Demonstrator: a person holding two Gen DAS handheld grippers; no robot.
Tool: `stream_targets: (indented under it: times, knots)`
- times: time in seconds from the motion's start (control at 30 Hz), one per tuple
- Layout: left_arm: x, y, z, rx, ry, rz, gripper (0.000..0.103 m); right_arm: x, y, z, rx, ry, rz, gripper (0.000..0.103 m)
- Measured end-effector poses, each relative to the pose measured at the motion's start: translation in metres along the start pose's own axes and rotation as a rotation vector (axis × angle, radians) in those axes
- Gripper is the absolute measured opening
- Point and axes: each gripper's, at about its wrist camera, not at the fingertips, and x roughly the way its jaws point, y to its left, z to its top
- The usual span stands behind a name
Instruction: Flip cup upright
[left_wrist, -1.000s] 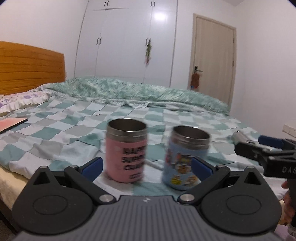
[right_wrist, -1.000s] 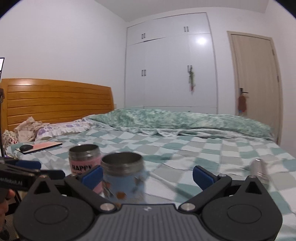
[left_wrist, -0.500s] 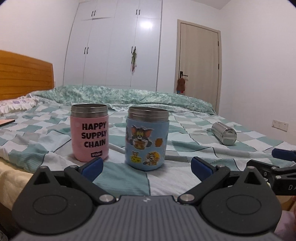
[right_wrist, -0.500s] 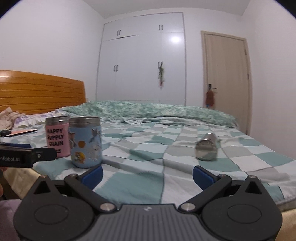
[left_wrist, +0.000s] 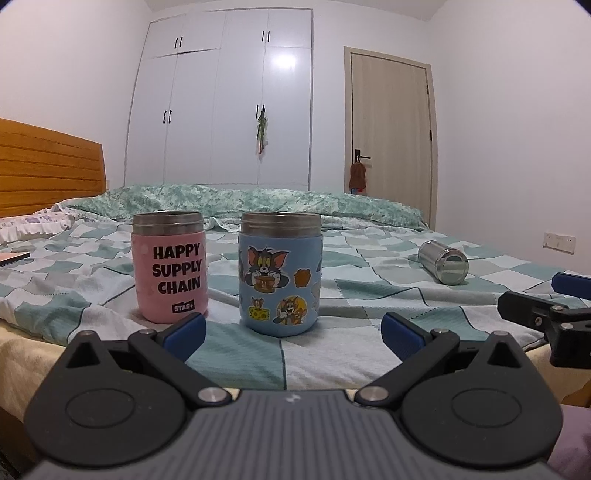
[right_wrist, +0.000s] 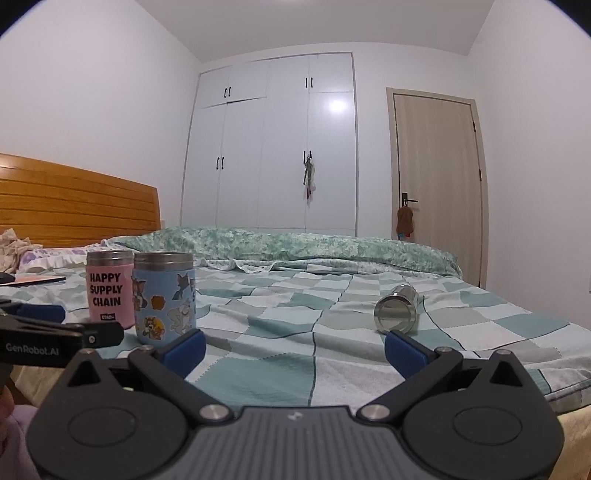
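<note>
A steel cup (left_wrist: 442, 261) lies on its side on the checked bedspread (left_wrist: 369, 288), far right in the left wrist view; it also shows in the right wrist view (right_wrist: 396, 314), its flat end facing me. A pink cup (left_wrist: 169, 268) and a blue cartoon cup (left_wrist: 279, 272) stand upright side by side; both show in the right wrist view, pink (right_wrist: 109, 288) and blue (right_wrist: 164, 296). My left gripper (left_wrist: 291, 334) is open and empty at the bed edge before the blue cup. My right gripper (right_wrist: 293, 347) is open and empty, short of the lying cup.
A folded green quilt (right_wrist: 295, 245) lies across the back of the bed. A wooden headboard (right_wrist: 74, 206) and pillows are at the left, with a flat pink pad (right_wrist: 33, 279). The white wardrobe (left_wrist: 221, 103) and a door (left_wrist: 391, 136) stand behind.
Both grippers have drawn back and dropped low to the bed edge. The views have steadied, and the cups now look farther off. Both grippers stay open.
</note>
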Motion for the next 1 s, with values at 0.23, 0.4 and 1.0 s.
stream_targets:
  times: [0.23, 0.4, 1.0]
  knots:
    - [-0.0005, -0.0009, -0.0003, 0.006, -0.005, -0.003, 0.103, -0.0001, 0.0016, 0.0000, 0.000, -0.002, 0.002, 0.103]
    - [-0.0013, -0.0006, -0.0001, 0.006, -0.009, -0.003, 0.103, -0.0013, 0.0035, -0.0005, -0.001, -0.006, 0.003, 0.103]
    - [-0.0036, 0.0011, 0.0002, 0.002, -0.018, -0.003, 0.103, 0.0006, 0.0057, -0.0002, -0.009, -0.006, 0.002, 0.103]
